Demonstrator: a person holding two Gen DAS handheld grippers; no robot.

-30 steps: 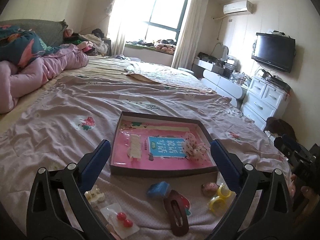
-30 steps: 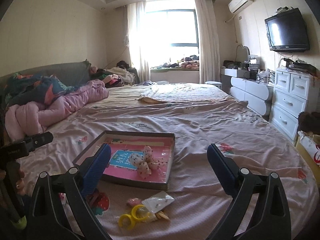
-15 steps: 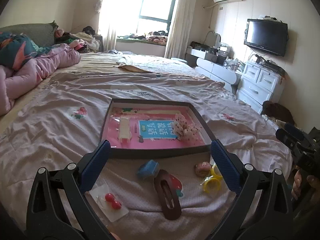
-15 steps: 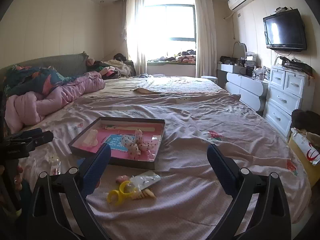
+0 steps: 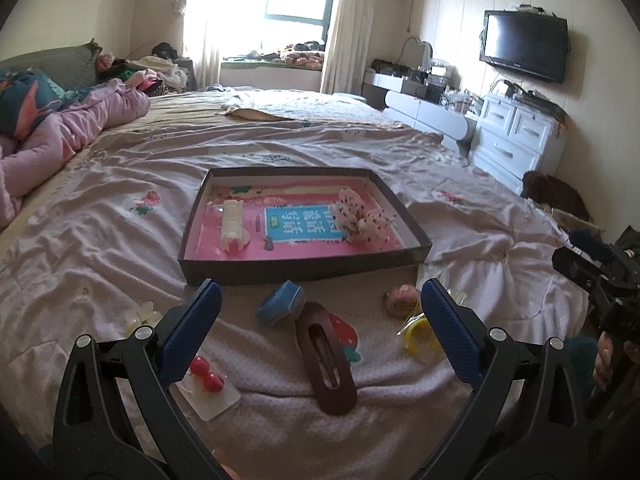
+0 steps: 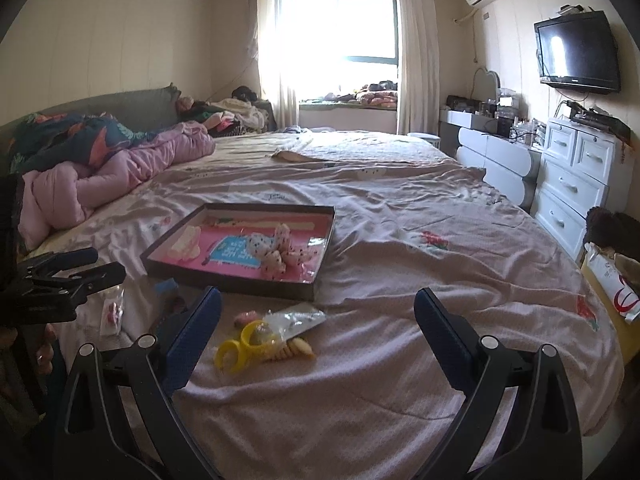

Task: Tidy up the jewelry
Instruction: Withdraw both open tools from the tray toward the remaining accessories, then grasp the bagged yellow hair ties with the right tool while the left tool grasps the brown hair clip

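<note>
A dark shallow box (image 5: pixel 304 266) (image 6: pixel 236 280) with a pink lining lies on the bed and holds a spotted bow (image 5: pixel 360 220) (image 6: pixel 276 254) and a cream hair clip (image 5: pixel 233 224). In front of it lie a brown hair clip (image 5: pixel 326 364), a blue clip (image 5: pixel 280 306), red earrings on a card (image 5: pixel 206 378), a pink piece (image 5: pixel 400 298) and yellow rings (image 5: pixel 418 334) (image 6: pixel 240 348). My left gripper (image 5: pixel 318 332) is open above the brown clip, holding nothing. My right gripper (image 6: pixel 316 336) is open over the bedsheet right of the yellow rings.
A clear packet (image 6: pixel 298 320) lies by the yellow rings, and a cream flower clip (image 5: pixel 140 314) at the left. A pink quilt (image 6: pixel 112 176) is heaped at the left of the bed. White drawers (image 6: pixel 572 184) stand on the right under a wall television (image 6: pixel 576 54).
Both views have shifted: the left gripper has moved closer and lower over the brown clip, and the box has slid left in the right wrist view. Both grippers stay open.
</note>
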